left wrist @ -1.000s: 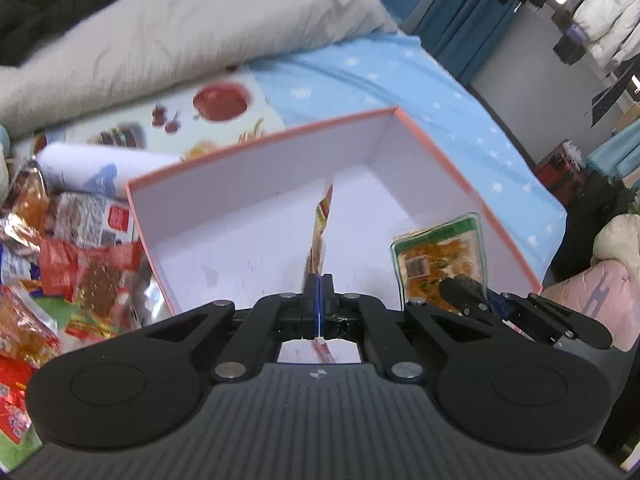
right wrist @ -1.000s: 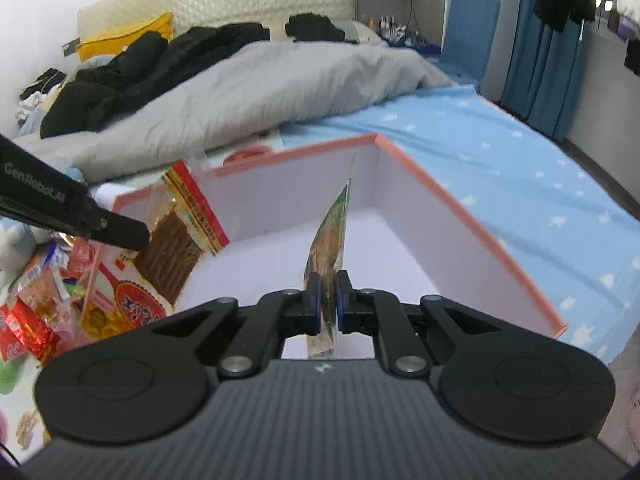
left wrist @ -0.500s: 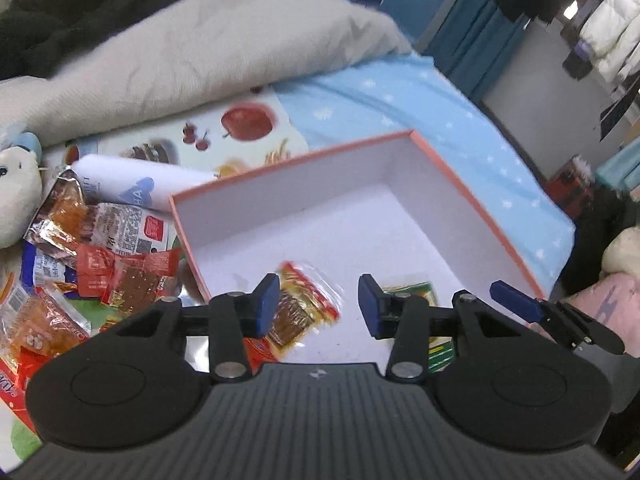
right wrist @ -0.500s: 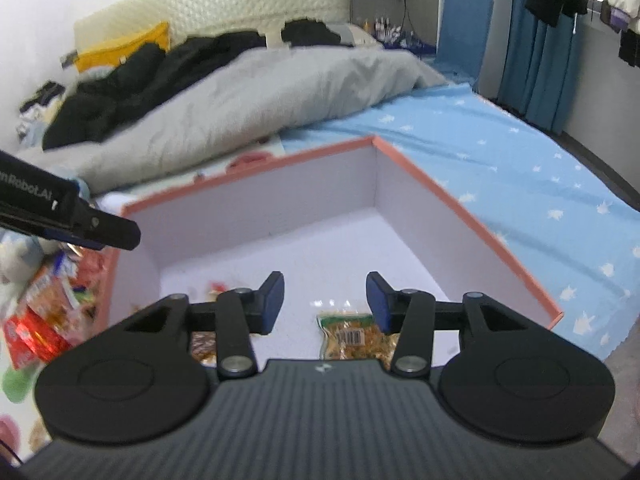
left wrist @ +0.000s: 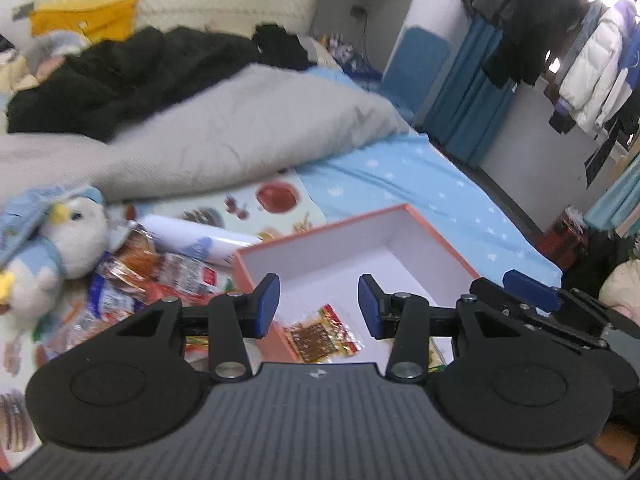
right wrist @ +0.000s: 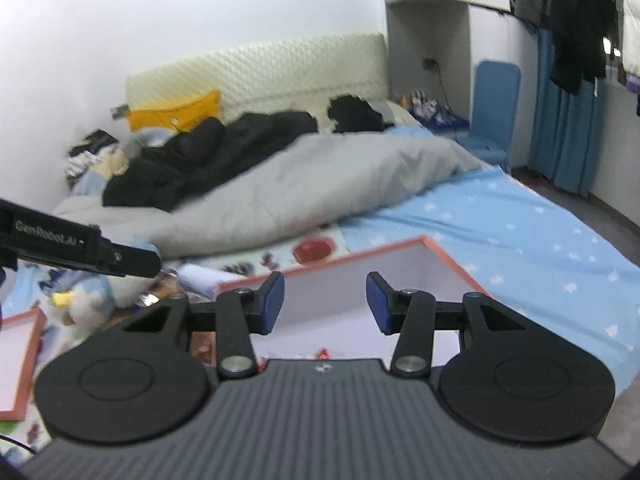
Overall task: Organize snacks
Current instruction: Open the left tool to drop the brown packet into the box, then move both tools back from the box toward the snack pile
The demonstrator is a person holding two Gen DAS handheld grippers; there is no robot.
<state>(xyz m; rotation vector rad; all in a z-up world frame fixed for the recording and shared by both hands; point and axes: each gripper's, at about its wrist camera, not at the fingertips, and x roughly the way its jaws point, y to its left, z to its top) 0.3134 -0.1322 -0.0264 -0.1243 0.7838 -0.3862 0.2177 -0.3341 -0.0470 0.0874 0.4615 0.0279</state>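
Jaws of both tools stand spread and empty: the left gripper (left wrist: 318,306), seen from the left wrist, frames the near end of the box (left wrist: 436,240), and the right gripper (right wrist: 325,302), seen from the right wrist, looks over the same box (right wrist: 448,258) from its near side. One brown snack packet (left wrist: 320,334) with a red-and-yellow border lies flat on the white floor of the box, just inside the left wall; a second, greenish packet (left wrist: 437,356) shows only as an edge behind the left gripper's right finger. Loose snacks (left wrist: 160,268) are heaped on the printed mat (left wrist: 276,200) to the left of the box, near a plush penguin (left wrist: 60,240) and beside a white cylinder (left wrist: 192,236). These packets are judged light, thin and limp, with glossy film that may slide between smooth pads; contents are probably brittle, so a pinch on the crimped seam or a corner looks safer than one across the middle. Overlapping wrappers in the heap may lift together, so an outlying packet is the better target. Each tool is held above the bedding, level to slightly nose-down, pointing toward the headboard; the left one sits left of the right one, whose fingers enter the left-wrist view at lower right.
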